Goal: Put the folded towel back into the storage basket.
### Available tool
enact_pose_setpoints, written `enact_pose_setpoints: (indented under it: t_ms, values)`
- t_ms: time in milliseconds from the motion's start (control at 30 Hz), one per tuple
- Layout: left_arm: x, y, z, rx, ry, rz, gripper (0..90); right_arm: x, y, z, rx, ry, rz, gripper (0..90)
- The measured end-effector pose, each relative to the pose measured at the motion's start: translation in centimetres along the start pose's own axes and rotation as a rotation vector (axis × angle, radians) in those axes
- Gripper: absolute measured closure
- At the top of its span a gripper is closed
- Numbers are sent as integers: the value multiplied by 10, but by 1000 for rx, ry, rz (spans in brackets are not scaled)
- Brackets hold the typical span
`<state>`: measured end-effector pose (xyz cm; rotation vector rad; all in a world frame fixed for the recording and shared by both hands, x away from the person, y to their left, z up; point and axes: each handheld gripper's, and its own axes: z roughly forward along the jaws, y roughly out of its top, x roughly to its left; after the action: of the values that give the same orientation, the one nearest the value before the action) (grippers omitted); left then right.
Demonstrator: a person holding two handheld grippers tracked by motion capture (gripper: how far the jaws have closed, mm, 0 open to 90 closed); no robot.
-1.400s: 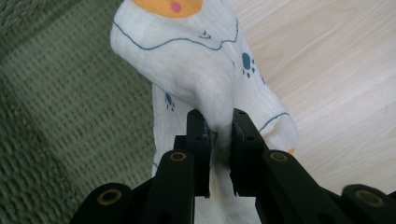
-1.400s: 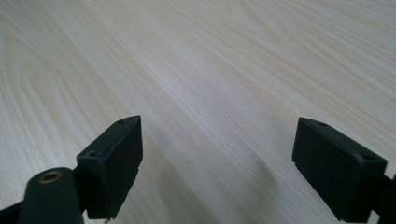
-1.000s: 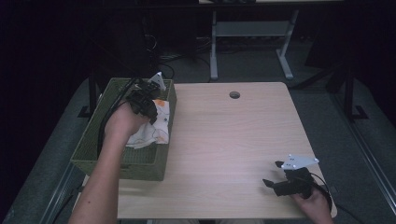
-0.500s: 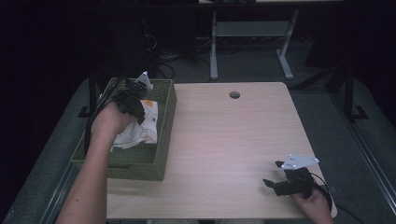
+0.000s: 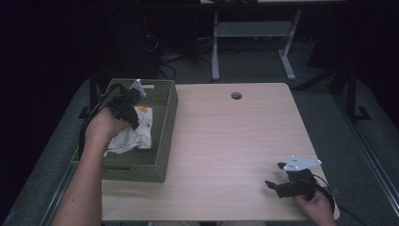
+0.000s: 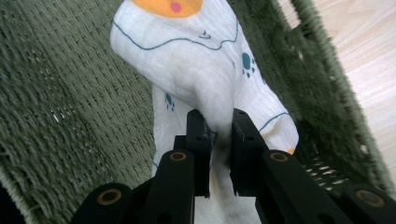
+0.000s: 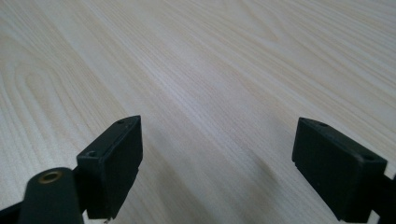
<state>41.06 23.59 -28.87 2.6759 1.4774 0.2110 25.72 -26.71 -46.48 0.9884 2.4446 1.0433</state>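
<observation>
1. Since the earlier frames the left gripper [image 5: 126,104] has shifted toward the left side of the basket [image 5: 165,136], carrying the cloth along.
2. Left jaws are pinched on a fold of the white printed cloth [image 6: 205,79]; the fabric bunches between the pads.
3. The cloth [image 5: 129,134] lies inside the green woven basket, which sits at the table's left edge.
4. Right gripper [image 5: 284,181] rests at the near right of the wooden table [image 5: 226,141], jaws spread wide with nothing between them.
</observation>
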Motion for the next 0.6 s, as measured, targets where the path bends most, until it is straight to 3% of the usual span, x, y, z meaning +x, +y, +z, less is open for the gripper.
enact_pose_setpoints:
  t_ms: [333, 600]
  values:
    - [19, -5, 28, 23, -28, 19, 803, 0, 0, 2, 8, 1, 5, 159]
    - [26, -3, 51, 29, -47, 68, 800, -2, 0, 3, 8, -4, 7, 159]
